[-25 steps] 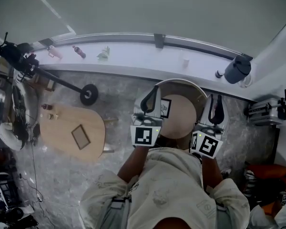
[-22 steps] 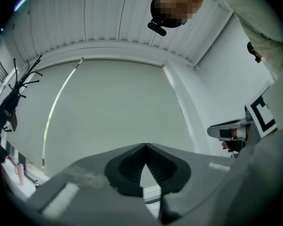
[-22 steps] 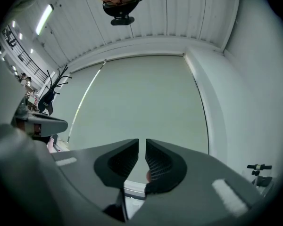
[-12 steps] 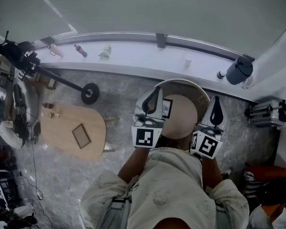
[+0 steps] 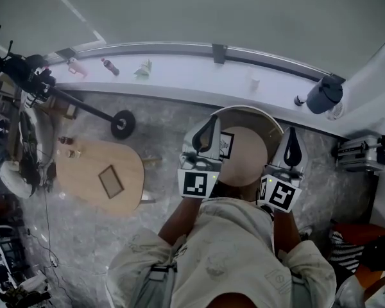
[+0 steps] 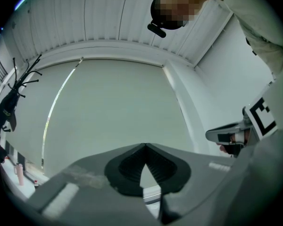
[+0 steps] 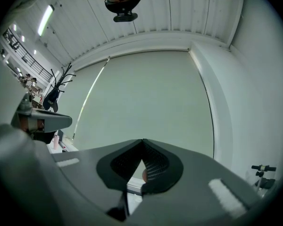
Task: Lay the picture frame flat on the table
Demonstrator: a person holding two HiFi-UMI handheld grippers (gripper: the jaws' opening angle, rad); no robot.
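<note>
The picture frame, small with a dark border, sits on the left part of the round light-wood table. The left gripper partly hides it, and I cannot tell whether it stands or lies flat. My left gripper is held above the frame, its jaws shut to a point. My right gripper hovers over the table's right rim, also shut and holding nothing. In the left gripper view the left gripper points up at a pale wall with its tips touching. The right gripper likewise shows its tips touching.
An oval wooden table at the left carries another flat frame and small bottles. A white ledge runs along the back. A grey container and a case stand at the right, a round stand base left of centre.
The right gripper's jaws, apart one second ago, have closed to a point. Both grippers stay over the round table almost unmoved.
</note>
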